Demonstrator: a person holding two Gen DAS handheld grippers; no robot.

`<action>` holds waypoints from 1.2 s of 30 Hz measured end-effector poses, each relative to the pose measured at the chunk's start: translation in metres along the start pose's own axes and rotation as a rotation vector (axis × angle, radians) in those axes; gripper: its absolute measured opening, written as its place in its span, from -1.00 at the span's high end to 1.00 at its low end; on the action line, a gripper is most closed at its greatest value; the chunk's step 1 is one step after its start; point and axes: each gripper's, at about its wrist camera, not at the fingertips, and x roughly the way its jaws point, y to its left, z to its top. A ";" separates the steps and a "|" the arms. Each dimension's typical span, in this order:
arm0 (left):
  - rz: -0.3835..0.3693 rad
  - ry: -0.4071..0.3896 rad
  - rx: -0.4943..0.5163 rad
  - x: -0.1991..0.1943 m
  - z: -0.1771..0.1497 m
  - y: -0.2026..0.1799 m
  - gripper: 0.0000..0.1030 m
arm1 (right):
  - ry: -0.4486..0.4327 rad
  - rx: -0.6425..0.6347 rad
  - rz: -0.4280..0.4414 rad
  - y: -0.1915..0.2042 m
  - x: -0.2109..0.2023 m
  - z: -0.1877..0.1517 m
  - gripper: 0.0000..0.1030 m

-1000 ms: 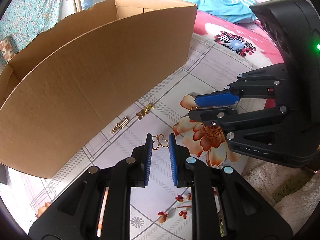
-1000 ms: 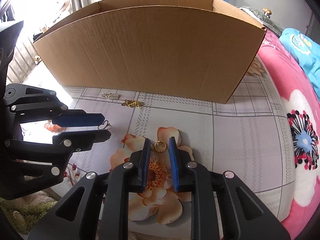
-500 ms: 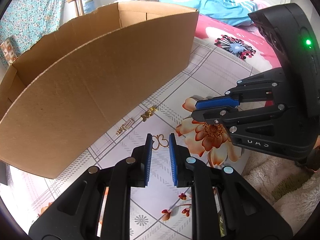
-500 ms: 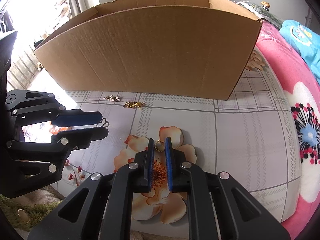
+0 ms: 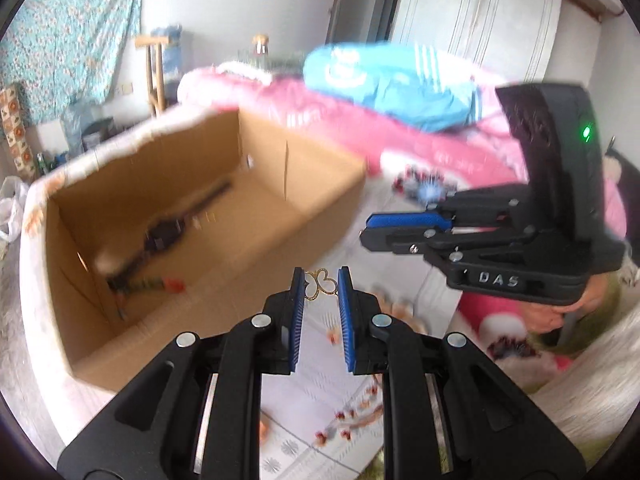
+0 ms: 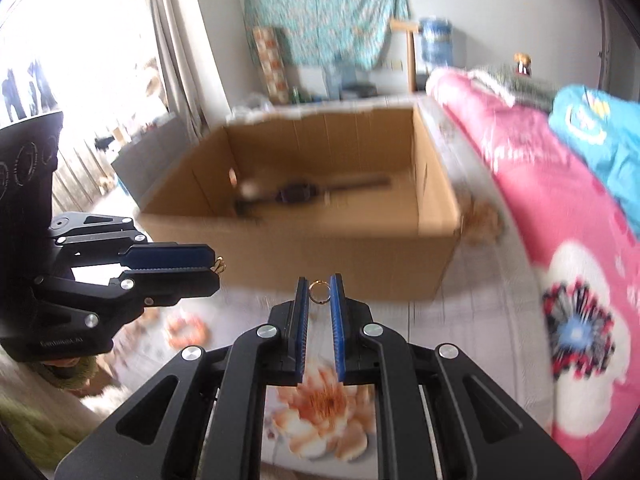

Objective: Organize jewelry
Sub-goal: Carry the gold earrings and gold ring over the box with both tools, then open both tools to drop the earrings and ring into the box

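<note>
My left gripper (image 5: 320, 282) is shut on a gold butterfly-shaped pendant (image 5: 320, 286) and holds it in the air near the front rim of the open cardboard box (image 5: 320, 216). My right gripper (image 6: 319, 291) is shut on a gold ring (image 6: 319, 292), also lifted, in front of the box (image 6: 320, 248). Each gripper shows in the other's view: the right one (image 5: 370, 230) and the left one (image 6: 216, 268) with gold at its tip. Inside the box lies a dark watch (image 6: 298, 194) with its strap.
The bed has a floral sheet (image 6: 320, 404) and a pink blanket (image 6: 560, 208) with a blue garment (image 5: 384, 84) on it. A wooden crutch (image 5: 154, 68) and a water bottle (image 6: 436, 40) stand by the far wall. The picture is motion-blurred.
Both grippers have risen from the sheet with the pendant and ring gripped. The box interior has come into view. The right jaws closed on the ring.
</note>
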 end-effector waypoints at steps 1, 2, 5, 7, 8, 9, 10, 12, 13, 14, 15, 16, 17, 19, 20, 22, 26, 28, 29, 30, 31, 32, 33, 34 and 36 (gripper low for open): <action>0.011 -0.019 0.000 -0.004 0.010 0.004 0.70 | -0.017 0.000 0.005 -0.001 -0.001 0.006 0.78; 0.022 -0.029 -0.002 -0.005 0.018 0.008 0.70 | -0.033 0.001 0.011 -0.003 0.000 0.014 0.78; 0.101 -0.007 -0.008 0.012 0.044 0.021 0.70 | -0.069 0.016 0.007 -0.008 0.012 0.035 0.78; 0.149 0.038 -0.032 0.032 0.059 0.033 0.70 | -0.063 0.036 -0.009 -0.010 0.025 0.044 0.78; 0.174 0.067 -0.047 0.043 0.064 0.041 0.70 | -0.059 0.049 -0.015 -0.012 0.032 0.048 0.78; 0.192 0.088 -0.061 0.051 0.068 0.047 0.70 | -0.045 0.065 -0.018 -0.015 0.040 0.053 0.78; 0.203 0.118 -0.089 0.060 0.071 0.056 0.70 | -0.032 0.076 -0.015 -0.019 0.048 0.057 0.78; 0.223 0.158 -0.127 0.073 0.075 0.069 0.70 | -0.009 0.096 -0.028 -0.022 0.059 0.061 0.78; 0.240 0.172 -0.137 0.079 0.078 0.073 0.70 | 0.006 0.098 -0.034 -0.024 0.065 0.063 0.78; 0.246 0.182 -0.143 0.084 0.078 0.076 0.70 | 0.021 0.109 -0.046 -0.027 0.073 0.064 0.78; 0.250 0.191 -0.151 0.086 0.078 0.079 0.70 | 0.030 0.118 -0.050 -0.028 0.076 0.064 0.78; 0.254 0.198 -0.163 0.089 0.078 0.081 0.70 | 0.039 0.124 -0.049 -0.029 0.080 0.064 0.78; 0.256 0.202 -0.172 0.091 0.077 0.082 0.70 | 0.046 0.130 -0.051 -0.030 0.082 0.064 0.78; 0.272 0.210 -0.184 0.092 0.074 0.085 0.69 | 0.049 0.133 -0.068 -0.031 0.087 0.064 0.77; 0.273 0.213 -0.186 0.093 0.073 0.086 0.69 | 0.049 0.131 -0.073 -0.031 0.088 0.064 0.77; 0.281 0.221 -0.192 0.096 0.072 0.088 0.67 | 0.046 0.132 -0.077 -0.030 0.087 0.065 0.76; 0.294 0.218 -0.207 0.099 0.072 0.092 0.53 | 0.030 0.133 -0.088 -0.029 0.084 0.065 0.50; 0.303 0.212 -0.204 0.097 0.072 0.091 0.46 | 0.023 0.134 -0.094 -0.028 0.081 0.065 0.45; 0.307 0.208 -0.204 0.096 0.072 0.091 0.43 | 0.018 0.135 -0.095 -0.027 0.079 0.065 0.40; 0.312 0.201 -0.202 0.094 0.072 0.090 0.38 | 0.015 0.137 -0.093 -0.028 0.078 0.065 0.34; 0.315 0.194 -0.201 0.093 0.073 0.090 0.36 | 0.010 0.138 -0.093 -0.027 0.076 0.065 0.32; 0.319 0.185 -0.200 0.090 0.073 0.089 0.35 | 0.006 0.138 -0.094 -0.027 0.075 0.065 0.27; 0.321 0.177 -0.201 0.088 0.074 0.088 0.30 | -0.002 0.138 -0.097 -0.026 0.072 0.065 0.22; 0.320 0.164 -0.202 0.084 0.074 0.087 0.26 | -0.008 0.138 -0.098 -0.025 0.070 0.065 0.19; 0.323 0.148 -0.205 0.079 0.075 0.086 0.20 | -0.023 0.139 -0.096 -0.024 0.064 0.065 0.11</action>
